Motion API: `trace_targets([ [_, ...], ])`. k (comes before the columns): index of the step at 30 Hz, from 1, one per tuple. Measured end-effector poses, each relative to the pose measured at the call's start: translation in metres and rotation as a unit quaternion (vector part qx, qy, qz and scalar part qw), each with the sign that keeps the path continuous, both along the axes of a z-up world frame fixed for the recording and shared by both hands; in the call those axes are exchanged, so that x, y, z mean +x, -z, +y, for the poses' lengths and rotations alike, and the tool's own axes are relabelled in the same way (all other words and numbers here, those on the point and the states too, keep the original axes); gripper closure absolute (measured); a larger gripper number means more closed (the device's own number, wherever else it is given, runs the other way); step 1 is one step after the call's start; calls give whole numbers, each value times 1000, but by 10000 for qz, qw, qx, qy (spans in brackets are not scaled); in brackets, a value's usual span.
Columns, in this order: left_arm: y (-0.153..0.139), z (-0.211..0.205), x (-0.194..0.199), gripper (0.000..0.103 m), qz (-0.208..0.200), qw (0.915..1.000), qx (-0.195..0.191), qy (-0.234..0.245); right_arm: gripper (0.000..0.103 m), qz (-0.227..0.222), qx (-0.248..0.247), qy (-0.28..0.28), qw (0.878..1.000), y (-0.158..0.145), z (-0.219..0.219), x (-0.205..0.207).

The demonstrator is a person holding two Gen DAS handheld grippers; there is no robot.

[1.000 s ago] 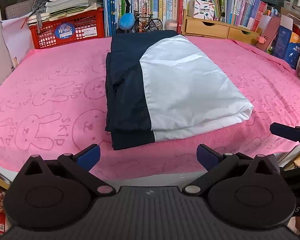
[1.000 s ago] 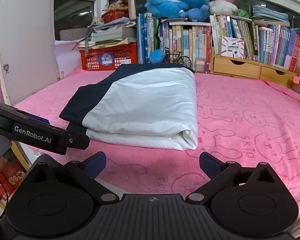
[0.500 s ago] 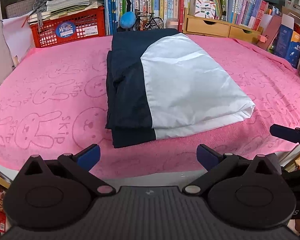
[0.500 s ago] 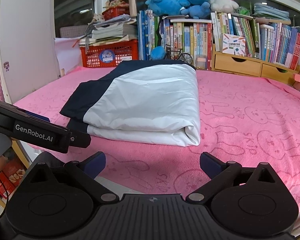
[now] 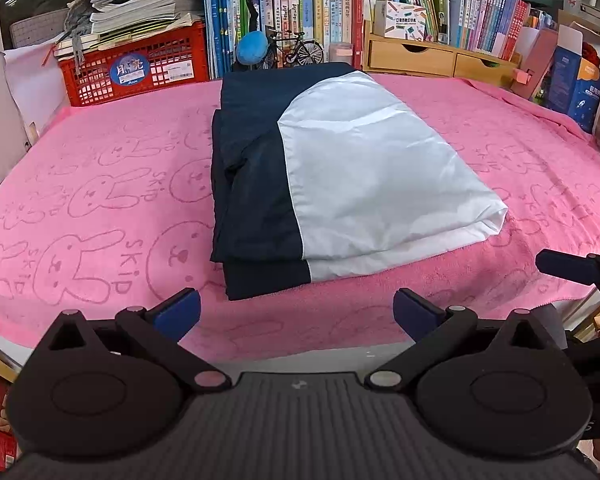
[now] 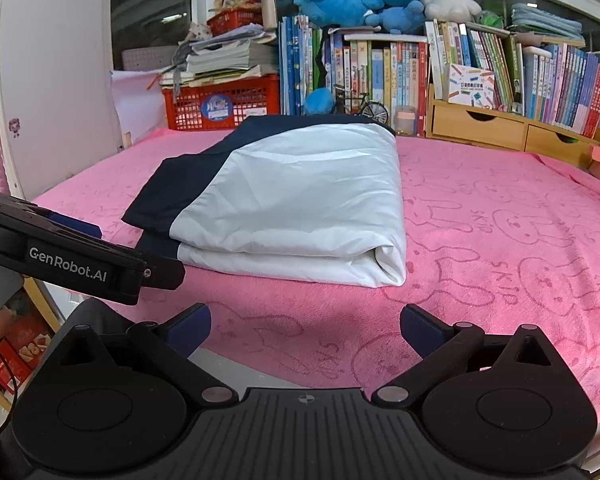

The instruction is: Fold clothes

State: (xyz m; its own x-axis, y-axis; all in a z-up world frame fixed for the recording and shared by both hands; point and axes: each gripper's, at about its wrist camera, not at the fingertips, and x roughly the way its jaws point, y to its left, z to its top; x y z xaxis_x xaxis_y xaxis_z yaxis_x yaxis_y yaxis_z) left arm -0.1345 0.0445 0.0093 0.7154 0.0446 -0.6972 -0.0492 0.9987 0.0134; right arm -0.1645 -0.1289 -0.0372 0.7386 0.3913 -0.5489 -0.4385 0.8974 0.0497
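I see one folded navy-and-white garment [image 5: 340,168] lying mid pink towel [image 5: 100,184]. My two grippers, left [image 5: 296,312] and right [image 6: 305,326], hover at the near edge, jaws spread, empty.

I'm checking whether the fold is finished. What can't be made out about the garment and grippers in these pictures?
- Garment: its underside and inner layers are hidden by its own top layer in both views, so garment type is unclear.
- Its far edge: foreshortened in the right wrist view.
- Right gripper: in the left wrist view, only one fingertip shows, cut off by the frame's right edge.
- Left gripper: partly cut off by the left edge in the right wrist view.
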Motion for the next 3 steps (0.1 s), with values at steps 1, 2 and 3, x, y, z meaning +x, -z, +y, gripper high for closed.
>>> trace_targets([
  [1, 0, 0, 0, 0, -2, 10000, 1, 7, 1, 2, -2, -2, 10000, 0, 0, 0],
  [2, 0, -1, 0, 0, -1, 10000, 11, 9, 1, 6, -5, -2, 10000, 1, 0, 0],
  [3, 0, -1, -1, 0, 2, 10000, 33, 7, 1, 9, -7, -3, 10000, 1, 0, 0],
])
